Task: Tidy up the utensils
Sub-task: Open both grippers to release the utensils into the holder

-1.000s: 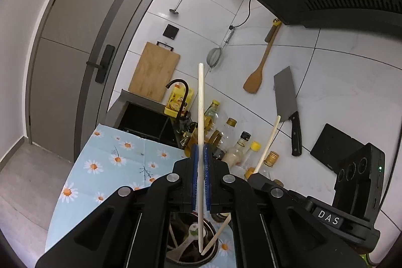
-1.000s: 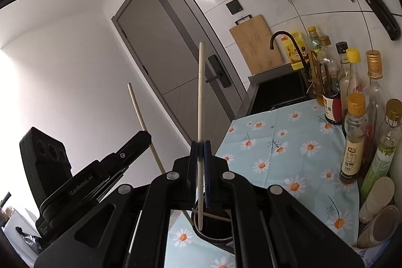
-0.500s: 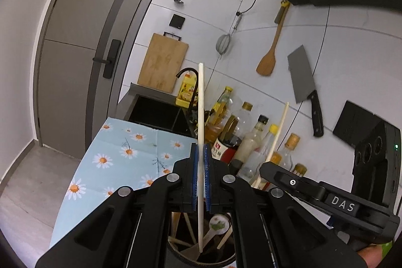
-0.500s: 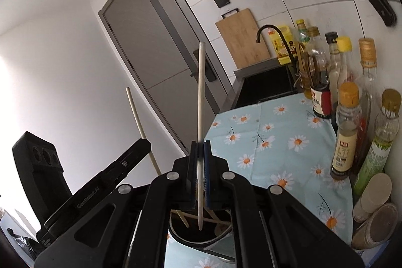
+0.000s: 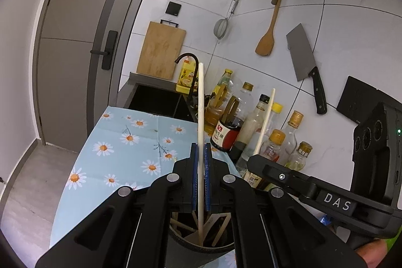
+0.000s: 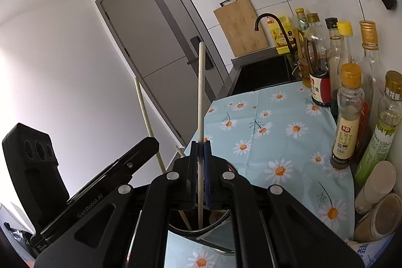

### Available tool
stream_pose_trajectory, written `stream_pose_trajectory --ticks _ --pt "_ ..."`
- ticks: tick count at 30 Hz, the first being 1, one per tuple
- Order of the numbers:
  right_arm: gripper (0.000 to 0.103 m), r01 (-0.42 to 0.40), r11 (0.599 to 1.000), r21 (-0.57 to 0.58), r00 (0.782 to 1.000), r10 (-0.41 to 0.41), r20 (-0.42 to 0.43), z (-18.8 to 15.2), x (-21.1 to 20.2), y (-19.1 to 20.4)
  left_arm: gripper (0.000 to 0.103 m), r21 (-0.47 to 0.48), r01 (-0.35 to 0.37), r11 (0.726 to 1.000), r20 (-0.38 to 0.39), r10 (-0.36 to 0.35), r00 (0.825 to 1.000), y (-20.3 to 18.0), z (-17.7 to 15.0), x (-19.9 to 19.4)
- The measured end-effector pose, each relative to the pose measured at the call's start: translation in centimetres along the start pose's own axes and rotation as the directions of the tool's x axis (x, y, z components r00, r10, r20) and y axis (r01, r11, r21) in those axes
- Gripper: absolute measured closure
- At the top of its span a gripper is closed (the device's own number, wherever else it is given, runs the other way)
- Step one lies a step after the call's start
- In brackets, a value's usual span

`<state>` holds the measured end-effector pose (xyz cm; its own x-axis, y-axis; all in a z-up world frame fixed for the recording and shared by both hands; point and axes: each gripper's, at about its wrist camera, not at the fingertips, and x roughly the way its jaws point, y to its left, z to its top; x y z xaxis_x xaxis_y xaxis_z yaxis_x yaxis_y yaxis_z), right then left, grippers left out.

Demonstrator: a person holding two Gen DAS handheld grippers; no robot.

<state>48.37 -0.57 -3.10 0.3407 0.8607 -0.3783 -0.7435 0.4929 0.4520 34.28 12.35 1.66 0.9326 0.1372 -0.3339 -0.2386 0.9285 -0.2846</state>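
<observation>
Kitchen counter, listed left to right.

Grey door with black lever handle (image 5: 105,52).

Pale blue tablecloth printed with daisies (image 5: 120,155), covering the counter.

Bamboo cutting board (image 5: 160,49), leaning on the white-tiled wall behind the black sink (image 5: 155,102).

Left black hand-held gripper (image 5: 200,157): clenched on a pale wooden chopstick (image 5: 201,102), held upright, its lower end inside the dark round utensil holder (image 5: 201,245) that stands on the cloth directly below.

Right black hand-held gripper (image 6: 200,155): likewise clenched on a second pale wooden chopstick (image 6: 201,92), upright, tip down in the same holder, which already contains other wooden sticks.

Cluster of glass oil and sauce bottles (image 5: 251,122) along the wall.

Wooden spatula (image 5: 267,39) and steel cleaver (image 5: 301,54), hung on the tiles.
</observation>
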Motion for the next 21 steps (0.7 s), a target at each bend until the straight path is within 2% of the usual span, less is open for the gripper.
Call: stream_pose_trajectory --ticks 9,11,18,21 --pt "0.096 -0.009 1.0 0.001 1.0 0.009 -0.011 0.1 -0.2 -0.2 0.099 0.001 0.003 1.0 -0.043 -0.003 0.999 0.1 -0.3 0.0" --pt "0.088 -0.008 1.0 0.0 1.0 0.008 -0.011 0.1 -0.4 -0.1 0.098 -0.002 -0.004 1.0 -0.046 0.004 0.999 0.2 -0.3 -0.1" --pt "0.088 -0.013 1.0 0.011 1.0 0.013 0.003 0.3 -1.7 -0.1 0.098 -0.014 -0.018 1.0 -0.04 0.017 0.999 0.4 -0.2 -1.1" --pt "0.087 -0.021 1.0 0.012 1.0 0.021 0.012 0.4 -2.5 0.1 0.093 -0.009 -0.019 1.0 -0.041 0.019 0.999 0.2 -0.2 -1.7"
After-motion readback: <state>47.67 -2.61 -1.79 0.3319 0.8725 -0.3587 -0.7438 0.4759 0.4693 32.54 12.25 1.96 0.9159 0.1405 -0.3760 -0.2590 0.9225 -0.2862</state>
